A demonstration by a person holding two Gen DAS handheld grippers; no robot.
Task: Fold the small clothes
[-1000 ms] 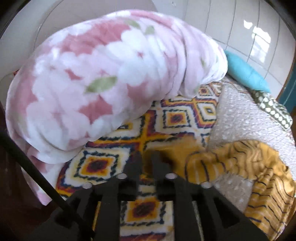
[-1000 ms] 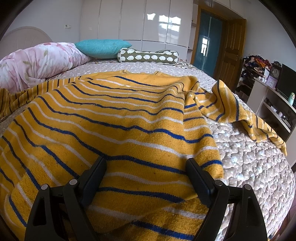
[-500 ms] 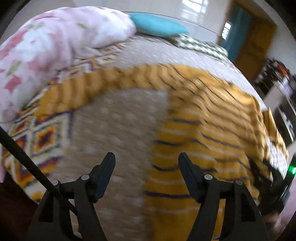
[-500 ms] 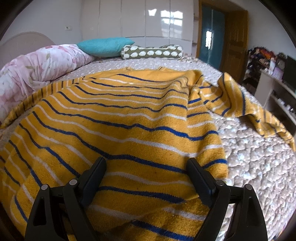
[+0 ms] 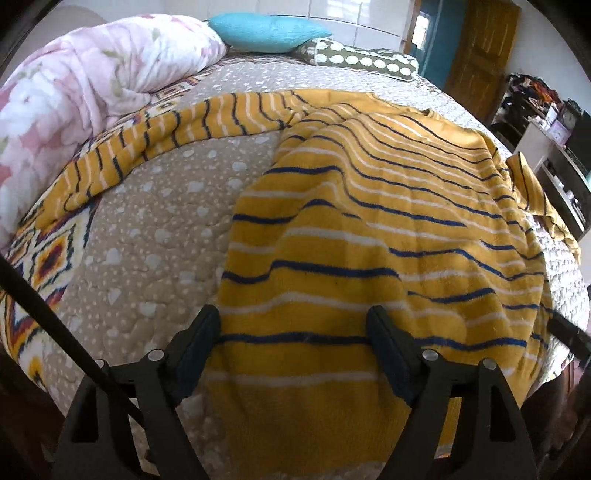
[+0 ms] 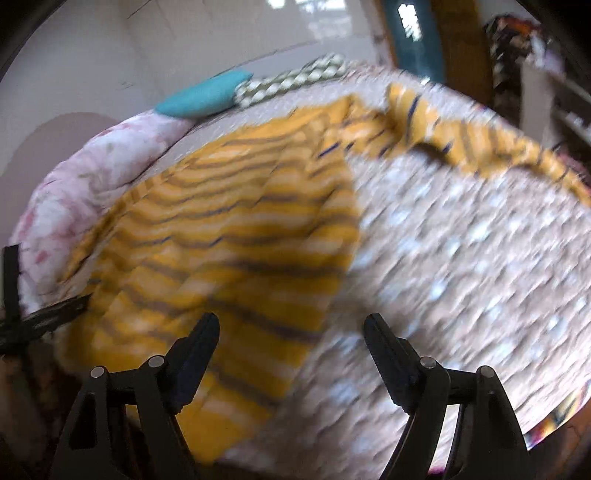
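A yellow sweater with blue and white stripes lies spread on the bed, one sleeve stretched to the left, the other to the right. My left gripper is open and empty over the sweater's near hem at its left edge. My right gripper is open and empty above the sweater's right edge. The right wrist view is blurred. The right sleeve lies across the quilt there.
The bed has a beige dotted quilt. A pink floral blanket lies at the left, with a patterned blanket under it. A teal pillow and a green dotted bolster are at the far end. Shelves stand at right.
My left gripper let go of the left sleeve, opened and swung right to the sweater's near hem. My right gripper moved right and tilted, now over the sweater's right edge.
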